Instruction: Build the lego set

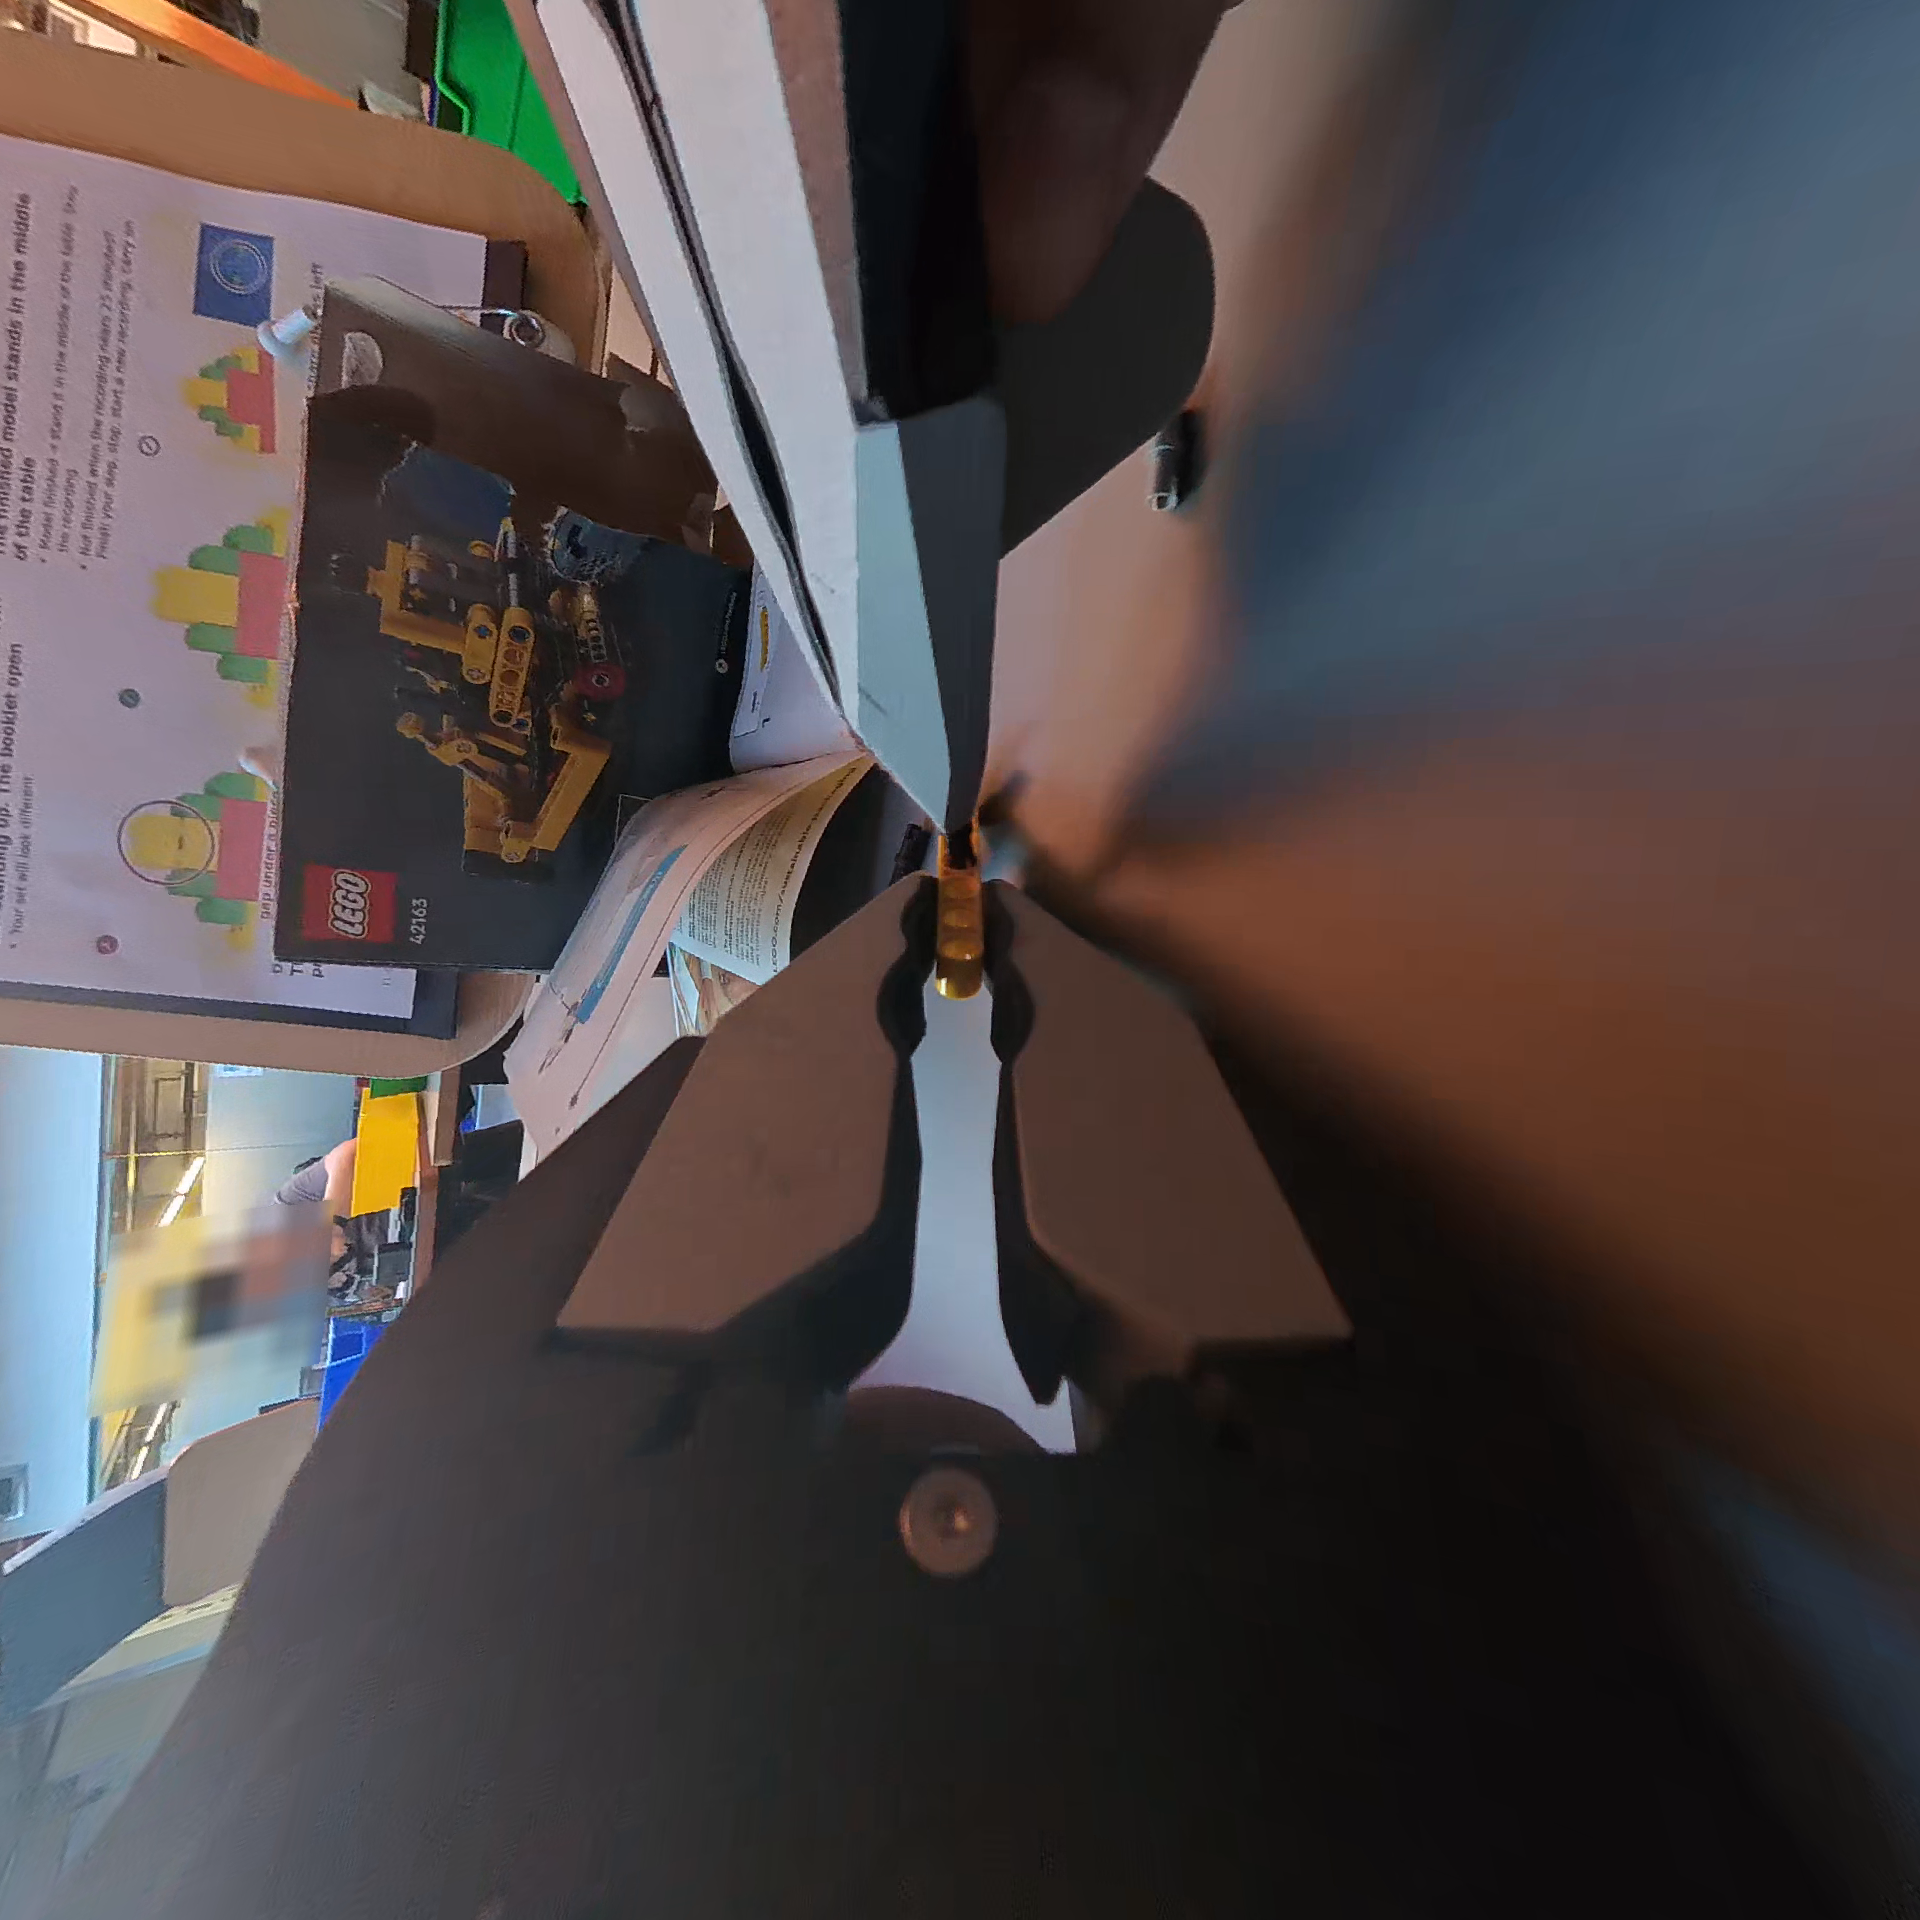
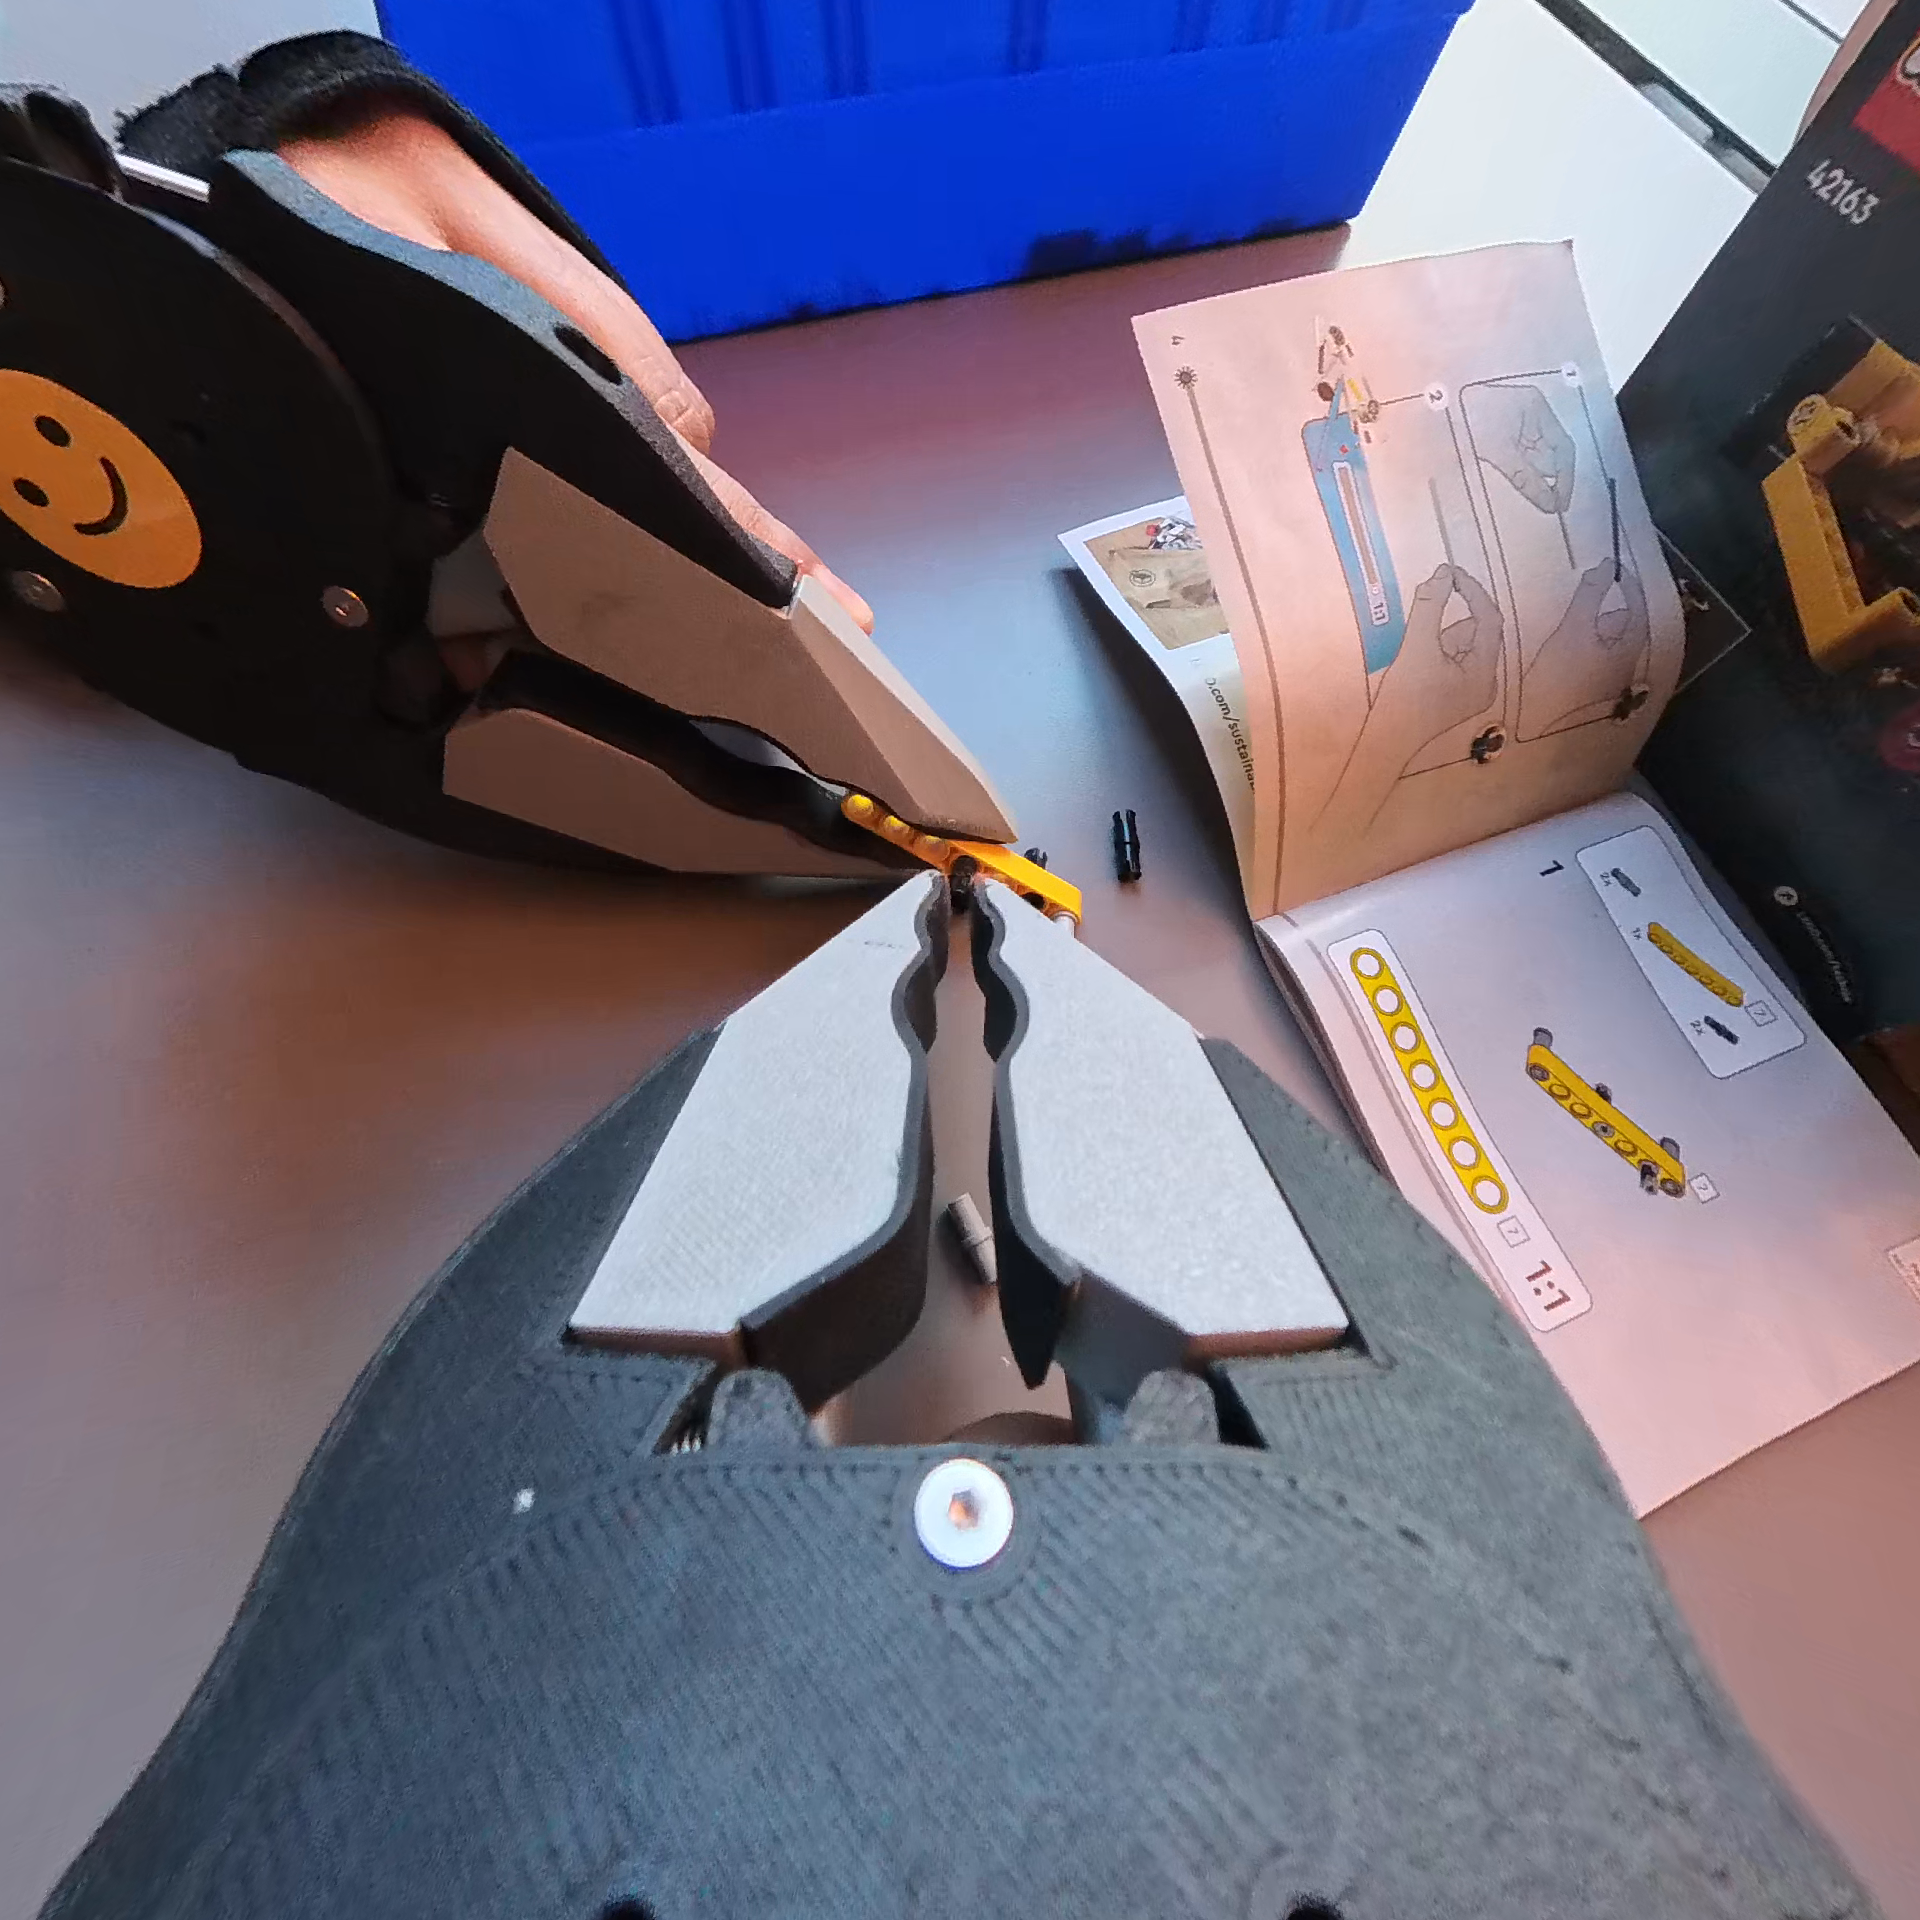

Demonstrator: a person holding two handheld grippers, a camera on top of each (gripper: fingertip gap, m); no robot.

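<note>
While in left gripper (image 1: 961, 914) jaws, yellow beam (image 1: 957, 940) near printed booklet (image 2: 1455, 1091)

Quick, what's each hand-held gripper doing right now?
Left hand-held gripper: closed on the yellow beam.
Right hand-held gripper: closed on a black pin at the beam.

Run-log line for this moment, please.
left gripper: shut on yellow beam | right gripper: shut on black pin at beam | spare pin: on table

A blue plastic bin (image 2: 935, 156) stood at the far edge of the dark brown bench (image 2: 312, 1039). Left of the bin's place, in the left wrist view, a printed sheet (image 1: 135, 582) with coloured figures lay on a tan board (image 1: 312, 135). A green crate (image 1: 499, 94) sat beyond that board.
</note>
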